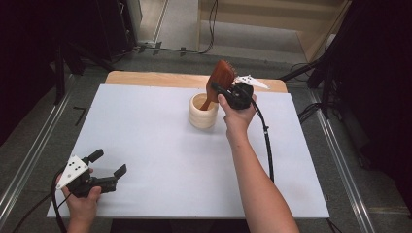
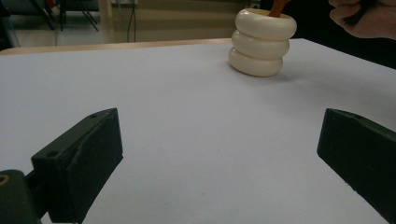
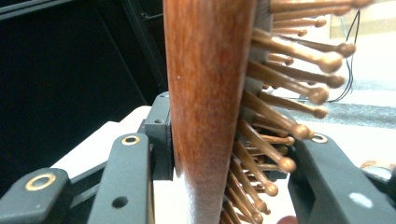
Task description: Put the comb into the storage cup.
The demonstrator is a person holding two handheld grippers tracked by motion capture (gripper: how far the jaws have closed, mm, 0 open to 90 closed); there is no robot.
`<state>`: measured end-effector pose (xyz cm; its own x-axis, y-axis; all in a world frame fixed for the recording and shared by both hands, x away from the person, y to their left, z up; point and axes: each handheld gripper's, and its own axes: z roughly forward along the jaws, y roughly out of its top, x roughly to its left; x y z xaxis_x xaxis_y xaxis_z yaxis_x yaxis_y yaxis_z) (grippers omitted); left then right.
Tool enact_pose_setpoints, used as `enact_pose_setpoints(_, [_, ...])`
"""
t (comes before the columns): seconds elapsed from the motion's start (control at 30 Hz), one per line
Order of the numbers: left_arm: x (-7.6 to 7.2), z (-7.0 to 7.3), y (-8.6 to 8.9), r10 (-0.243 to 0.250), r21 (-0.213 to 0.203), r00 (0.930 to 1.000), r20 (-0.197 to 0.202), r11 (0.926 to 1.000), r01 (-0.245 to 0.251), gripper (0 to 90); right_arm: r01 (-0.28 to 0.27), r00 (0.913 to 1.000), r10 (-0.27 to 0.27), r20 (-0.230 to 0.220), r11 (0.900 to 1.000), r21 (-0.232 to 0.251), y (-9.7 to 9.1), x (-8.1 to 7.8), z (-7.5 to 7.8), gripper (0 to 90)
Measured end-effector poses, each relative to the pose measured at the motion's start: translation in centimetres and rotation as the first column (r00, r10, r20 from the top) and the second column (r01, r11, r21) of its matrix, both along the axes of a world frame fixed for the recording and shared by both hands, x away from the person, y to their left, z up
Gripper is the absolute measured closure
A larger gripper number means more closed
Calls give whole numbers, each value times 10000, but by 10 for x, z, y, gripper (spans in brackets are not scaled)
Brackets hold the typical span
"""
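hairbrush [image 3: 205, 116] clamped between right gripper [image 1: 224, 87] jaws | handle in cup [image 1: 203, 111]

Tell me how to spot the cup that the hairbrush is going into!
Find the big white table, then look toward its far edge, just right of the middle. The cup stands there: cream-coloured, shaped like three fat rings stacked up. The wooden hairbrush held by the right gripper pokes handle-first into its open top.

White table [image 1: 160, 145], black cables [image 1: 211, 22] behind
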<state>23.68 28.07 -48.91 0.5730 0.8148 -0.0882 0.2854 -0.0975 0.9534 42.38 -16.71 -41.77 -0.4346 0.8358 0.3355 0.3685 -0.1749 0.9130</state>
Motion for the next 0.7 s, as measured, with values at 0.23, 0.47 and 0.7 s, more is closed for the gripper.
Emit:
enact_pose_setpoints(0.23, [0, 0, 0, 5, 13, 10000, 0, 10000, -5, 1, -31, 9999, 32, -116, 9999, 111, 2, 1, -9, 542])
enact_pose_setpoints(0.47, [0, 0, 0, 6, 14, 10000, 11, 10000, -6, 1, -25, 9996, 32, -268, 9996, 285, 4, 2, -19, 542])
enact_pose_setpoints(0.7, [0, 0, 0, 17, 5, 10000, -7, 10000, -17, 1, 37, 9993, -13, -383, 9979, 640, 4, 4, -23, 542])
